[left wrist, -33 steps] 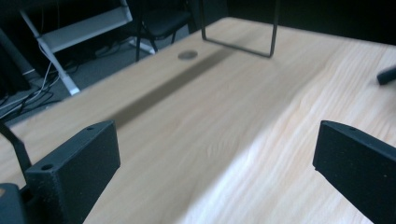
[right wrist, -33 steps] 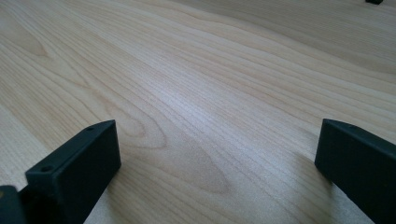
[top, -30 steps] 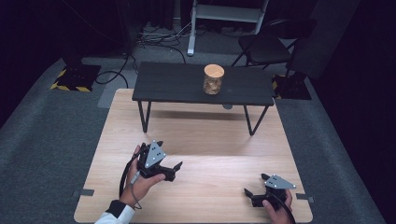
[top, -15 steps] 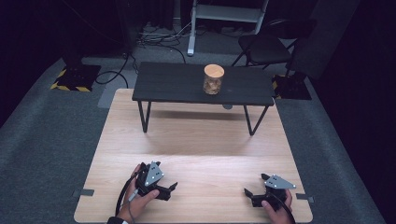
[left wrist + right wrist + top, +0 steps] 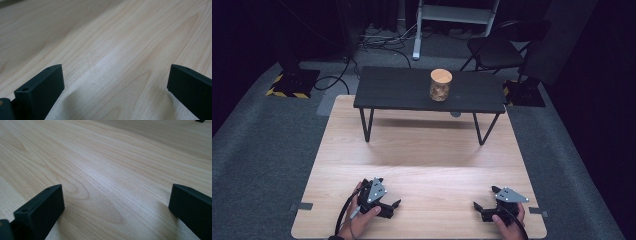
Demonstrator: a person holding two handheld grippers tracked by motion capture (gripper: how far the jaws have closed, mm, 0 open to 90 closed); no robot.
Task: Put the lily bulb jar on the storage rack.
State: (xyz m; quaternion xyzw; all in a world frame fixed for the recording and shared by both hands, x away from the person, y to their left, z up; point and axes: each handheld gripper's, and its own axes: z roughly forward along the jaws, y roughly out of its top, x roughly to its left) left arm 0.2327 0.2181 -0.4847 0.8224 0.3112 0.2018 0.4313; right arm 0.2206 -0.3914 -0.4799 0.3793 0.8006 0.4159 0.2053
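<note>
A glass jar (image 5: 441,85) with a round wooden lid stands on a low black table (image 5: 397,90) at the far side of a pale wooden board (image 5: 422,150). My left gripper (image 5: 389,196) rests low on the board near its front left, held by a hand, jaws pointing right. In the left gripper view the left gripper (image 5: 115,75) is open, with bare wood between its jaws. My right gripper (image 5: 484,198) sits near the front right, jaws pointing left. The right gripper (image 5: 116,195) is also open over bare wood.
The board lies on grey carpet (image 5: 267,145). Behind the table are a dark chair (image 5: 497,50), floor cables (image 5: 377,37) and a white stand (image 5: 417,50). A yellow-striped black base (image 5: 292,82) sits at the far left. Grey tape tabs (image 5: 301,206) mark the board's front corners.
My left gripper has come back toward the board's front edge and settled lower. The right gripper and the jar have stayed where they were.
</note>
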